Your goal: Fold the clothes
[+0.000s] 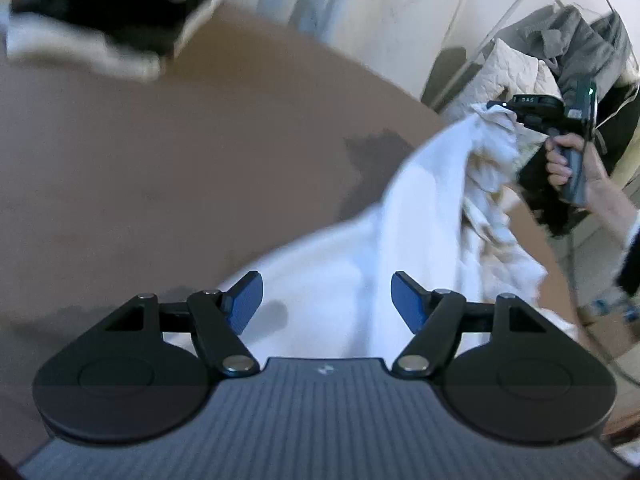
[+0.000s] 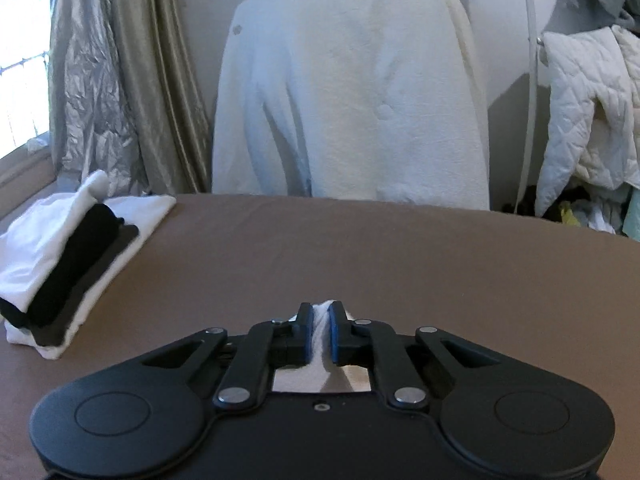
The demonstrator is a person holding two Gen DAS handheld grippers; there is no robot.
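Your left claw (image 1: 327, 300) is spread wide, nothing between its blue pads (image 1: 244, 300), hovering over the near end of the white garment (image 1: 420, 208). That garment runs from 6 o'clock up toward 2 o'clock in the left view, part on the brown counter (image 1: 180, 152), part lifted off it. Your right claw (image 2: 320, 330) is pressed together, pinching a bunched fold of it; only a sliver of cloth shows between the pads there, the rest is hidden under the claw body. In the left view the right claw's tip is buried in cloth at 2 o'clock. The folded pile (image 2: 60, 264), white and black, sits at 9 o'clock on the counter; badly blurred and cut off in the left view. Rack clothes (image 2: 588, 120) at 3 o'clock are partly cropped.
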